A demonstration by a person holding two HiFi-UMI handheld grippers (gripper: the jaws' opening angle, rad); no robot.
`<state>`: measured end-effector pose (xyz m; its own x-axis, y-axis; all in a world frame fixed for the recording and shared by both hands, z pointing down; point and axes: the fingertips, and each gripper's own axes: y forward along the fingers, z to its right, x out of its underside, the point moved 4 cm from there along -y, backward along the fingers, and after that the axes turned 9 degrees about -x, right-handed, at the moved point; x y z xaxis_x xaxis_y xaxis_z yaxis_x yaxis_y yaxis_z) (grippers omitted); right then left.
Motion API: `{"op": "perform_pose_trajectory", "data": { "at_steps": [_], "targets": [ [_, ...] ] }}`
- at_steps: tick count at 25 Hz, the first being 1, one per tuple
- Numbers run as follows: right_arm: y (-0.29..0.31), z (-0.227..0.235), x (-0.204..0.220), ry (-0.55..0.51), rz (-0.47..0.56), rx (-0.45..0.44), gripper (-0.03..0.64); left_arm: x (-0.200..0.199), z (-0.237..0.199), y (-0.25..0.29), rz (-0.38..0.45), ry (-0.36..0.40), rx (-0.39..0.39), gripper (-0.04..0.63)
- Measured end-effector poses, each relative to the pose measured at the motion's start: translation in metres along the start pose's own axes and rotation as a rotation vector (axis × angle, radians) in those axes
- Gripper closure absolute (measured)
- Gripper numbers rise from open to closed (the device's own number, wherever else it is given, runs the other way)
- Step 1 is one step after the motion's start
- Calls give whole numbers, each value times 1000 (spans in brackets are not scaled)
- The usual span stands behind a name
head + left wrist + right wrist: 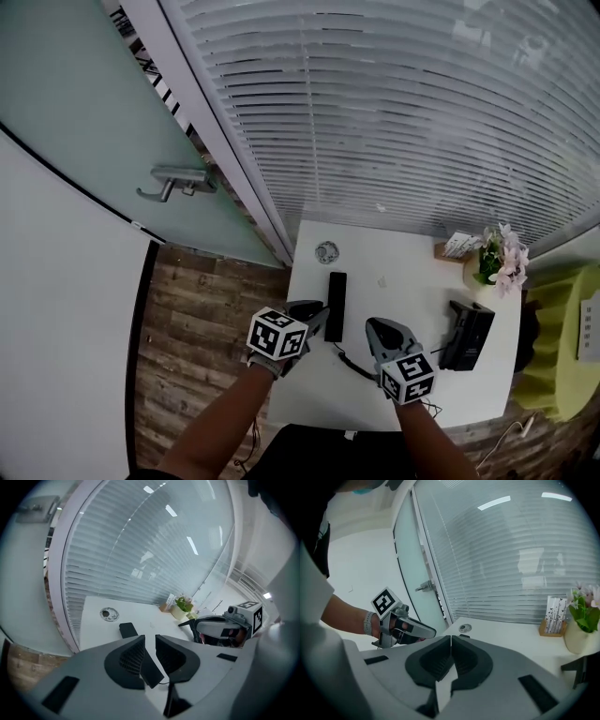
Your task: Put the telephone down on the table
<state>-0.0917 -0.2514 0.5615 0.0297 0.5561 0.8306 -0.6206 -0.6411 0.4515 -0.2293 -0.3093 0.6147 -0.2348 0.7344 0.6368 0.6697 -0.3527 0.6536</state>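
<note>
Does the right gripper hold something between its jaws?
No, the jaws of the right gripper meet each other, and nothing is between them.

Head view steeply down on table [403, 258]; both gripper views low, sharing blinds [140, 559].

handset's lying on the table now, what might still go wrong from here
1. The cord runs from the handset close past the shut right hand-held gripper toward the base. A careless pull-back might snag it and drag the handset.
2. The open left hand-held gripper sits right beside the handset. A sideways swing could knock it toward the left edge of the table.
</note>
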Motion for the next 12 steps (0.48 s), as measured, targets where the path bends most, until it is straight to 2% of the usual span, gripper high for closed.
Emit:
{"op": "perform_pose_trajectory", "data": {
  "at_steps": [7, 12],
  "targets": [
    [-49, -15, 5, 1, 33, 33, 594, 6, 47, -30, 43, 92, -7, 580],
    [-86, -28, 1, -36, 67, 18, 594, 0, 91, -51, 135, 153, -3, 586]
  ]
}}
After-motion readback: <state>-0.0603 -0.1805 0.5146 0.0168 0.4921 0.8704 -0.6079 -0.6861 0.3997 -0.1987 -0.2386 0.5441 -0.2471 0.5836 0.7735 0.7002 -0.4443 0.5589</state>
